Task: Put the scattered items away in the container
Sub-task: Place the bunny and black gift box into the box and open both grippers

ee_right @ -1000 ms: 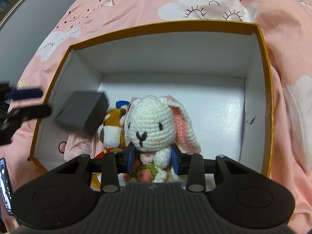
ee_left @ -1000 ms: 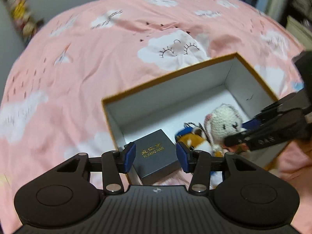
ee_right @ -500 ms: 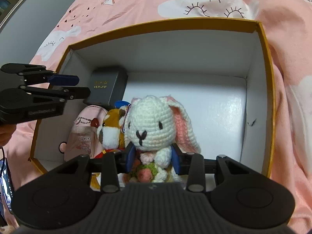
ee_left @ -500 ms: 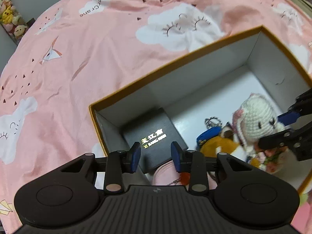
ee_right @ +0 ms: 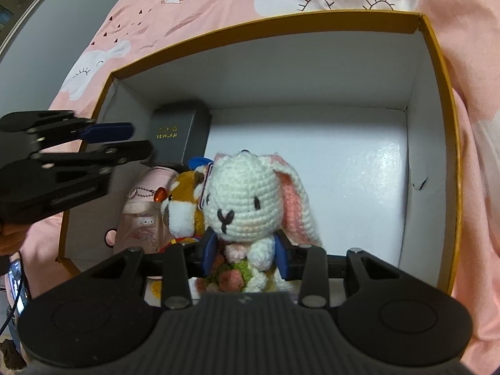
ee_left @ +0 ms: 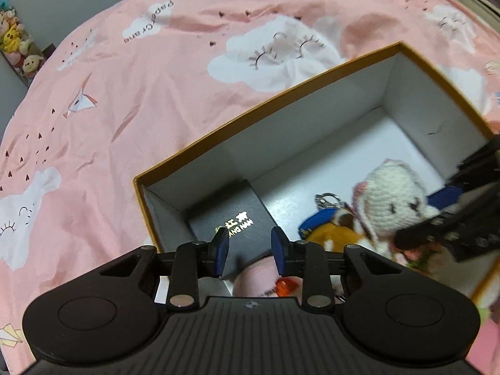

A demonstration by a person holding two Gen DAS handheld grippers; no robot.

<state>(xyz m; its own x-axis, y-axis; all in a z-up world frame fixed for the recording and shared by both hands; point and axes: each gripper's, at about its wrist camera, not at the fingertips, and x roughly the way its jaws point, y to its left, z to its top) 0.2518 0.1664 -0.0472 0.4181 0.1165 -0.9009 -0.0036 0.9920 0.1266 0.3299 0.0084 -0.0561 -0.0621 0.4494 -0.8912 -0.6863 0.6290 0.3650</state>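
An orange-rimmed cardboard container (ee_left: 250, 111) (ee_right: 265, 22) lies on the bed. A dark box with gold lettering (ee_left: 231, 215) (ee_right: 178, 134) rests in its far left corner. My left gripper (ee_left: 250, 251) (ee_right: 140, 140) hovers just above that box, jaws narrowly apart with nothing between them. My right gripper (ee_right: 245, 254) (ee_left: 422, 215) is shut on the body of a white crochet bunny (ee_right: 243, 193) (ee_left: 390, 193), held upright inside the container. An orange plush keychain (ee_right: 181, 200) and a pink pouch (ee_right: 140, 215) lie beside the bunny.
The pink cloud-print bedsheet (ee_left: 125, 93) surrounds the container. The container's right half shows bare white floor (ee_right: 343, 187). Small plush toys (ee_left: 15, 47) sit on a shelf off the bed's left edge. A phone (ee_right: 15, 284) lies at the lower left.
My left gripper let go of the dark box, which now rests in the container's corner, and its jaws narrowed. The right gripper kept still with the bunny.
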